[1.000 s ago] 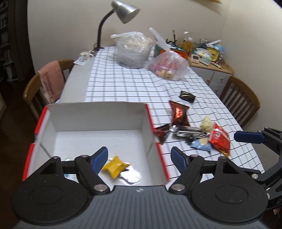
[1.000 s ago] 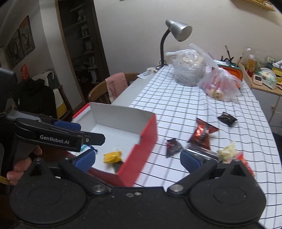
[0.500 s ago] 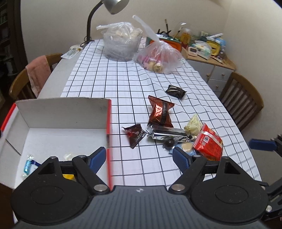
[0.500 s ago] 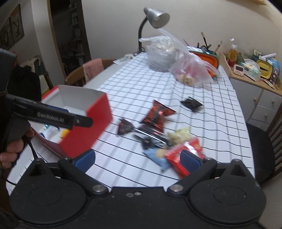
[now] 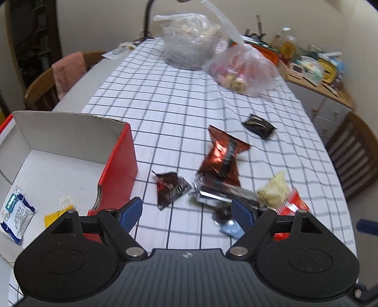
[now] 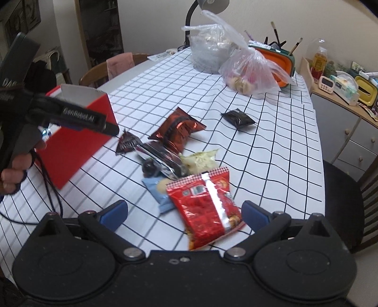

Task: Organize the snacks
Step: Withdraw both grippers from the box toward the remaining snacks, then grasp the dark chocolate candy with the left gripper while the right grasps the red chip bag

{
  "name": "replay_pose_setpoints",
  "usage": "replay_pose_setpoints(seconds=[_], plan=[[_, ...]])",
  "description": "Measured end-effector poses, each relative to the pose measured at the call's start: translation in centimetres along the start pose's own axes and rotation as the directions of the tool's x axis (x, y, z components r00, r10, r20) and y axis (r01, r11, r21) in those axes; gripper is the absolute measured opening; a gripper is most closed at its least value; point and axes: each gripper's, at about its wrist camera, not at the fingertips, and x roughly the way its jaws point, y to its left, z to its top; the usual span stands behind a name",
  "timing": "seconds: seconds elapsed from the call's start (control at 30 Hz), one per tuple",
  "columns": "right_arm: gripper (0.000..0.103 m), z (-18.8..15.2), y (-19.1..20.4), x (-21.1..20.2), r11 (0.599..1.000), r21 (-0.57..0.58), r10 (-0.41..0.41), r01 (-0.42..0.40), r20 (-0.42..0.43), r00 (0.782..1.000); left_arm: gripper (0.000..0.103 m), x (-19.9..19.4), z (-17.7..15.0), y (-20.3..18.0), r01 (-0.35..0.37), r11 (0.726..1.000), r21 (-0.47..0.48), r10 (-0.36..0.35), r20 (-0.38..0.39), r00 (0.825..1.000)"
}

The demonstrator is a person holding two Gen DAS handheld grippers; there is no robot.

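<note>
- The left hand-held gripper [image 5: 186, 213] hangs over the near edge of the table [image 5: 165, 94], blue fingers spread wide with nothing between them, angled down at the heap of snacks.
- The right hand-held gripper [image 6: 184, 213] hovers beside it, jaws likewise spread; the red snack packet [image 6: 205, 207] lies on the cloth in the gap between the fingers, with neither pad pressing on it.
- A red cardboard box [image 5: 118, 163] with a white inside sits at the near left edge of the table; a blue-and-white wrapped sweet [image 5: 15, 218] and a yellow packet [image 5: 55, 216] lie on its floor.
- The loose snacks cluster near the table's near right edge: a dark red-printed sachet [image 5: 171, 187], a silver wrapper [image 5: 222, 191], a copper foil packet [image 5: 223, 154], a pale yellow packet [image 5: 274, 192] and a light blue packet [image 6: 157, 187].
- A black sachet [image 5: 258, 126] lies apart, farther toward the right edge.
- Two clear plastic bags [image 5: 243, 67] stand toward the far end of the table, near a lamp stem [image 5: 147, 19].
- A person's hand [image 6: 16, 168] grips the left tool's handle.
</note>
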Motion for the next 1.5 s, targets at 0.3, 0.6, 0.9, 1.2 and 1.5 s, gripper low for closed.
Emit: replay_pose_setpoints(seconds=[0.3,0.6,0.9,1.2,1.5], plan=[[0.102,0.3,-1.8,4.5,0.995,-0.091,0.042,-0.048,-0.07,0.997,0.082,4.5,2.4,0.1,-0.109,0.985,-0.133,0.101,-0.062,0.993],[0.102,0.1,-2.4,7.8,0.986,-0.146,0.061,-0.08,-0.131,0.99,0.081,8.5,4.0,0.4,-0.207,0.96,-0.189,0.184,-0.133,0.974],[0.101,0.2,-3.1,8.8,0.985,-0.144,0.077,-0.097,-0.138,0.987,0.071,10.3,3.6,-2.1,-0.302,0.94,-0.159,0.274,-0.172,0.946],[0.101,0.3,-3.2,9.5,0.979,-0.154,0.11,-0.133,-0.15,0.983,0.065,13.0,4.1,0.4,-0.333,0.906,-0.262,0.266,-0.262,0.928],[0.101,0.2,-3.4,10.3,0.979,-0.143,0.116,-0.143,-0.186,0.976,0.056,13.7,4.1,0.8,-0.325,0.908,-0.263,0.25,-0.282,0.926]])
